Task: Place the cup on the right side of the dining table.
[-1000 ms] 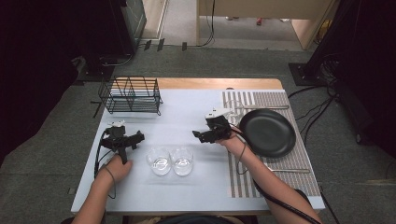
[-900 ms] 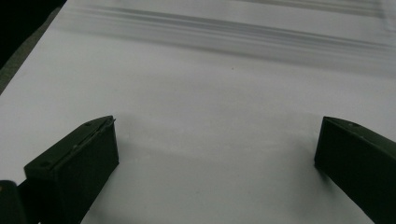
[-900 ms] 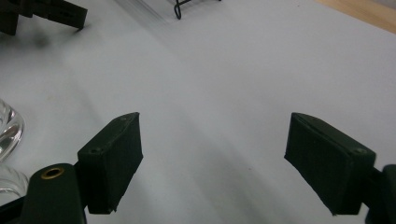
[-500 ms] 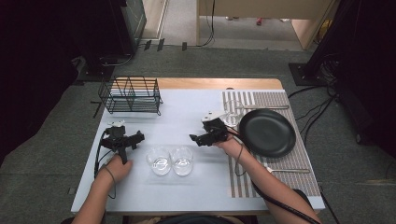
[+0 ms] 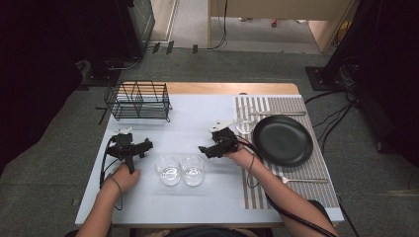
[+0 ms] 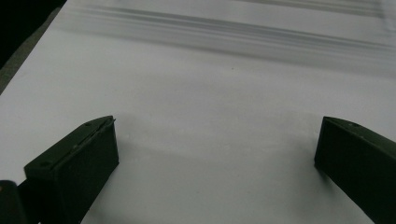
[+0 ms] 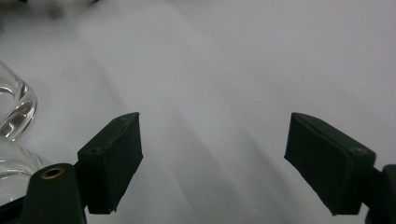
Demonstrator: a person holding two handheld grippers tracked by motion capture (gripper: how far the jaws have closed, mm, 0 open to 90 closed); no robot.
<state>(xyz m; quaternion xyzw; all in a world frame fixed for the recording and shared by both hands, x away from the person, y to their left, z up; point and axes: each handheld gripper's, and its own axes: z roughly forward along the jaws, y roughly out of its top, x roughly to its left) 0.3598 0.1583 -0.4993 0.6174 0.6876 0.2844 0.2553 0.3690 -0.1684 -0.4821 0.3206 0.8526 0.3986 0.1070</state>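
Observation:
Two clear glasses (image 5: 169, 170) (image 5: 192, 170) stand side by side near the front middle of the white table (image 5: 197, 113). My left gripper (image 5: 146, 145) rests left of them, pointing right, its jaws wide apart over bare table in the left gripper view (image 6: 217, 149). My right gripper (image 5: 203, 150) hovers just above and to the right of the right-hand glass, pointing left. Its jaws also stand apart with nothing between them (image 7: 212, 161), and a glass rim (image 7: 16, 109) shows at the left edge of the right gripper view.
A black wire rack (image 5: 138, 101) stands at the back left. On the striped mat (image 5: 296, 106) at the right lie a black plate (image 5: 282, 140), a third glass (image 5: 245, 121), a fork (image 5: 301, 180) and another utensil (image 5: 276, 113).
My right gripper has drifted a little left and toward the person, closer to the two glasses. The left gripper has stayed put.

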